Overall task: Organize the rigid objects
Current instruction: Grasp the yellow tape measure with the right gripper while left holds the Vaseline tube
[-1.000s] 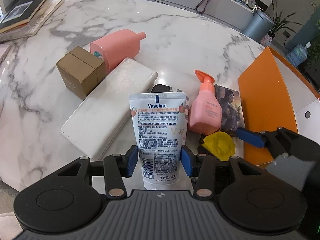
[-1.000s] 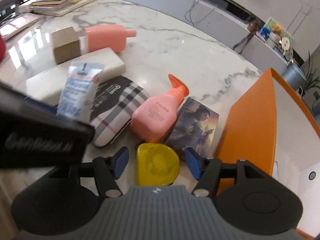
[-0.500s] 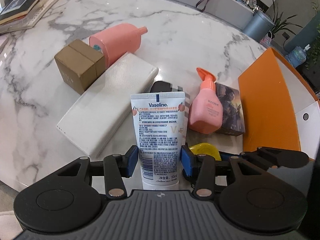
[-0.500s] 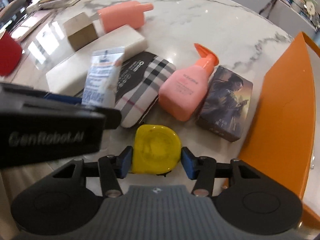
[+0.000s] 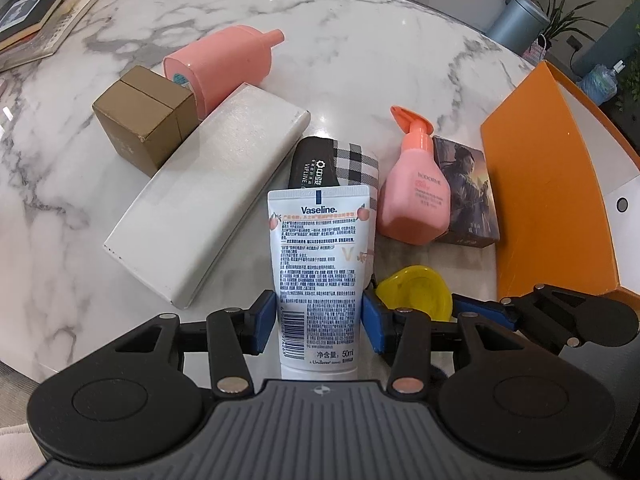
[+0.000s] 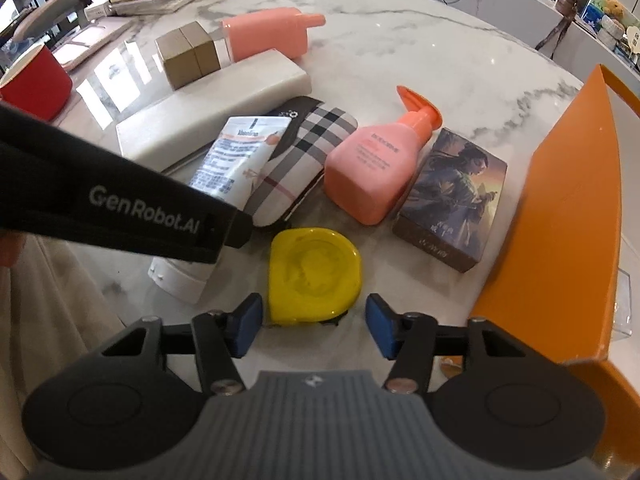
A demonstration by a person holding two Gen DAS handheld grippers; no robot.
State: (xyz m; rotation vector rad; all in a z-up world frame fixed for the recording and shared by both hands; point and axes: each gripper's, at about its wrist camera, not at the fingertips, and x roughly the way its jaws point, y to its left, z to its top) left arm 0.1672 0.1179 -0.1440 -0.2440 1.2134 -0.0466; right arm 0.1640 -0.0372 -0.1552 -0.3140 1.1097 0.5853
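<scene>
Compared with a second ago, the right gripper (image 6: 314, 318) has drawn its jaws in from a wide stance to a narrow one. Its pads now flank the near edge of the yellow disc-shaped thing (image 6: 314, 276), but whether they actually press on it I cannot tell. The left gripper (image 5: 319, 320) is unchanged, partly open and clamped on the Vaseline tube (image 5: 318, 248), which stands up between its pads.

On the marble table (image 5: 360, 60), from the tube, a plaid case (image 6: 296, 160) lies at 12 o'clock and a long white box (image 5: 208, 200) at 10. Past it are a brown carton (image 5: 144, 120) and a pink bottle on its side (image 5: 224, 64). At 2 o'clock a pink pump bottle (image 5: 414, 200) leans against a picture box (image 5: 466, 188), and the orange box (image 5: 540, 200) is at 3. In the right wrist view, the left gripper's body crosses in front of the tube.

Count: two pink bottles, one tube, one yellow thing, one case, and four boxes with the orange one.
</scene>
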